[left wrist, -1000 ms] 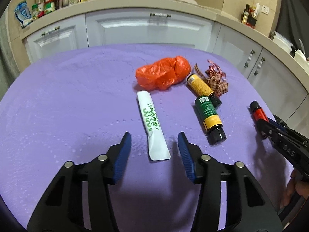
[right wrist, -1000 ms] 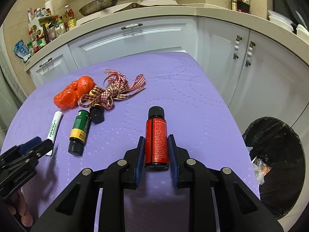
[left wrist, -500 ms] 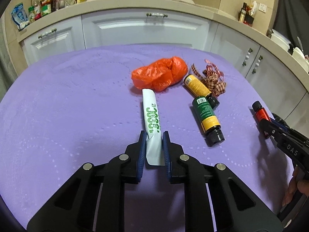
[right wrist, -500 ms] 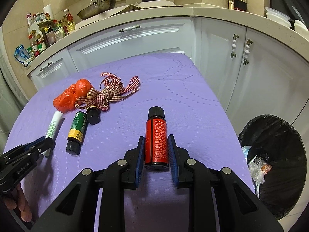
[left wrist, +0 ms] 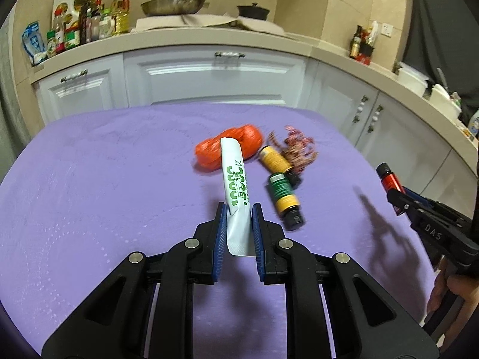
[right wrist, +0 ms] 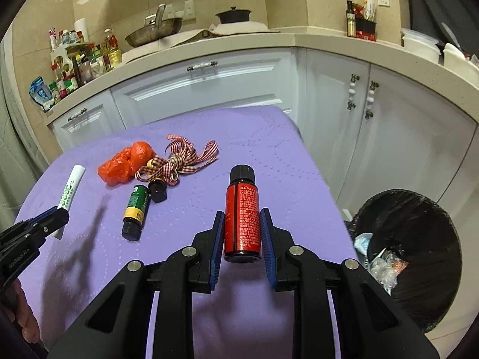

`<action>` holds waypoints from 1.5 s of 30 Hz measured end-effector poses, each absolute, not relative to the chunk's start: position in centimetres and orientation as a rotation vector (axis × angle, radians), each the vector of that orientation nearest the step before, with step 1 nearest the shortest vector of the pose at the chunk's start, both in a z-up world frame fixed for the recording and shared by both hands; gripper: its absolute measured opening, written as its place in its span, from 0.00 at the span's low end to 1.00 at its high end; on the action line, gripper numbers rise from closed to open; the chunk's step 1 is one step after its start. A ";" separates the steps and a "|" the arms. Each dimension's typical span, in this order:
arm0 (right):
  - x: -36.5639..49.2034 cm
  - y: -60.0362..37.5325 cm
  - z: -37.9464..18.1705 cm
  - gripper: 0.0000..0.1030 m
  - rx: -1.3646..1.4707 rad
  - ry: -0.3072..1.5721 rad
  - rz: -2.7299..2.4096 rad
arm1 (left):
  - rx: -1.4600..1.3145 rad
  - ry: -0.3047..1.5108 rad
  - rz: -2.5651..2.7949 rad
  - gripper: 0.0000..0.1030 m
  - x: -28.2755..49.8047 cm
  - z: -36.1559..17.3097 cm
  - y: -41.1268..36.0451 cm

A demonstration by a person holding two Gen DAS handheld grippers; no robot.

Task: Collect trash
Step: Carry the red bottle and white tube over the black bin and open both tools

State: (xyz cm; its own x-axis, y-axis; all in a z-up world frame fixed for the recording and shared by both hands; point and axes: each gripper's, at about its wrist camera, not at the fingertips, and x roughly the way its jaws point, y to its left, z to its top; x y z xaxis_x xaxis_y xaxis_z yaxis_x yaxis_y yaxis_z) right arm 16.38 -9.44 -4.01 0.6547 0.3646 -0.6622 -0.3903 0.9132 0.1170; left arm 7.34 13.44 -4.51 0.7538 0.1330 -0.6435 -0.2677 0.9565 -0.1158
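My left gripper (left wrist: 237, 212) is shut on the flat end of a white tube with green print (left wrist: 235, 185), lifted off the purple table (left wrist: 104, 185) with its cap end tilted up. My right gripper (right wrist: 242, 220) is shut on a red bottle with a black cap (right wrist: 242, 212), also raised above the cloth. On the table lie an orange plastic bag (right wrist: 125, 164), a checked ribbon (right wrist: 179, 161), a green and yellow bottle (right wrist: 136, 209) and a yellow bottle (left wrist: 274, 158) partly under the ribbon. In the right wrist view the left gripper (right wrist: 57, 214) and the tube (right wrist: 70, 188) show at far left.
A black-lined trash bin (right wrist: 410, 248) with some rubbish inside stands on the floor right of the table. White kitchen cabinets (right wrist: 209, 83) and a cluttered counter (left wrist: 179, 30) run behind the table. A hand (left wrist: 455, 293) holds the right gripper (left wrist: 396, 194) at the frame's right edge.
The left gripper closed on the white tube and lifted it off the table. The right gripper rose with the red bottle still held in it.
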 end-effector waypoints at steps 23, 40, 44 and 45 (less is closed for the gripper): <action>13.3 -22.6 -2.2 0.24 0.075 0.659 0.162 | -0.067 0.637 -0.088 0.16 10.7 -2.5 -1.2; 13.6 -30.6 -4.6 0.24 0.147 0.672 -0.001 | 0.057 0.675 -0.251 0.16 15.2 -4.6 -11.8; 14.1 -31.5 -5.2 0.24 0.151 0.679 -0.025 | 0.076 0.684 -0.270 0.16 16.1 -5.2 -13.4; 14.2 -31.7 -5.2 0.24 0.151 0.681 -0.028 | 0.079 0.686 -0.274 0.16 16.3 -5.3 -13.7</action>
